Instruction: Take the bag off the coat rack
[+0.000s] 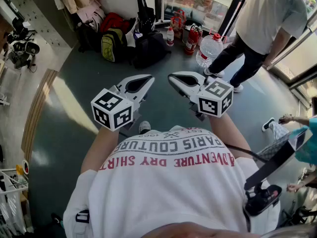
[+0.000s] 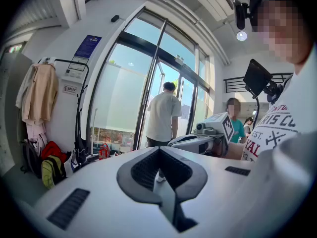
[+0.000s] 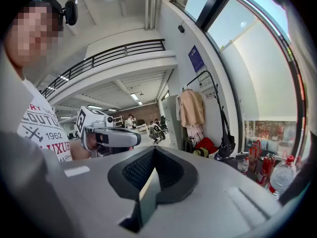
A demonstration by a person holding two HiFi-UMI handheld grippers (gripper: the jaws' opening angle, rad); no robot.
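**Both claws clenched and empty, bag not yet approached**

The 2 claws hang side by side in front of the person's chest, tips pointing ahead over bare floor. The left claw [image 1: 148,78] has its jaws pressed together with nothing between them. The right claw [image 1: 172,76] is likewise clamped shut on nothing.

The black bag [image 1: 145,18] is well ahead of both tips, roughly on the line between them. It looks to hang by long straps from the coat rack [image 2: 83,78]. From the left claw it sits ahead and to the left; from the right claw, ahead and to the right. A beige coat [image 2: 42,95] hangs on the same rack, on the side of the bag that lies beyond the left claw. A red backpack [image 1: 113,21] sits low on that same side, close to the bag. A person in a white shirt [image 1: 267,14] stands well off beyond the right claw.

As I read it, the task is at its opening step: the approach has not closed the gap, and nothing is gripped. The next move calls for walking the claws forward to the rack and spreading 1 claw's jaws. That claw would then close on the straps near the hook, so the bag can be lifted up and clear. Which hook the straps sit on is too small to tell from here.
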